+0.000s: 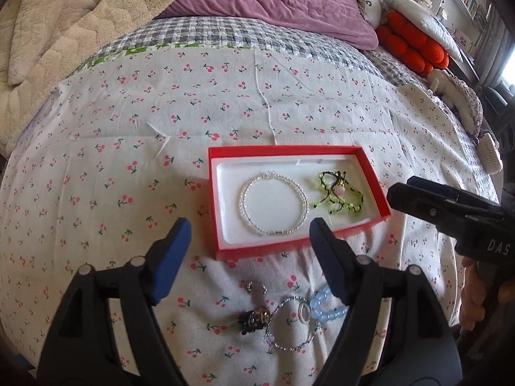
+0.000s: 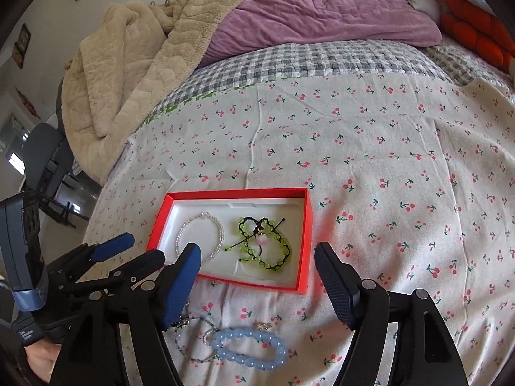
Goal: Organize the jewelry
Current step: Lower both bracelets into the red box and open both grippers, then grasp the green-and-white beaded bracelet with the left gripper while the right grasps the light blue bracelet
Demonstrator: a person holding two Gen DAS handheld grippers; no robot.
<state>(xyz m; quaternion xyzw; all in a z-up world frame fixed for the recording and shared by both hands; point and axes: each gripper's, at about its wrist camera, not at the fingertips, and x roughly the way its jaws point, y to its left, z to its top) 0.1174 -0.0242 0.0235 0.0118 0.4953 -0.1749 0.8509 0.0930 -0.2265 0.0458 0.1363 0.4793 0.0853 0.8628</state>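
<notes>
**Both jaws empty; loose jewelry lies just below them**

Currently both tools hang over the bed with nothing held. Left gripper [image 1: 249, 236] has jaws spread wide, empty. Right gripper [image 2: 257, 262] likewise, jaws apart and empty.

Shallow red cardboard box with white liner [image 1: 222, 206] sits on the cherry-print bedsheet [image 1: 128, 128], just beyond both grippers. It already holds a clear-bead bracelet [image 1: 273, 204] on the left and a green-and-black beaded bracelet [image 1: 338, 196] on the right.

Remaining pile lies near side of the box, between box and person: pale blue chunky-bead bracelet [image 2: 251, 349], thin silvery beaded bracelet [image 1: 291, 323], small dark bead charm [image 1: 252, 320].

Key relation: blue bracelet lies directly below the right jaws' gap, long axis running left-right, so the right gripper looks best placed; left sits nearer the dark charm.
</notes>
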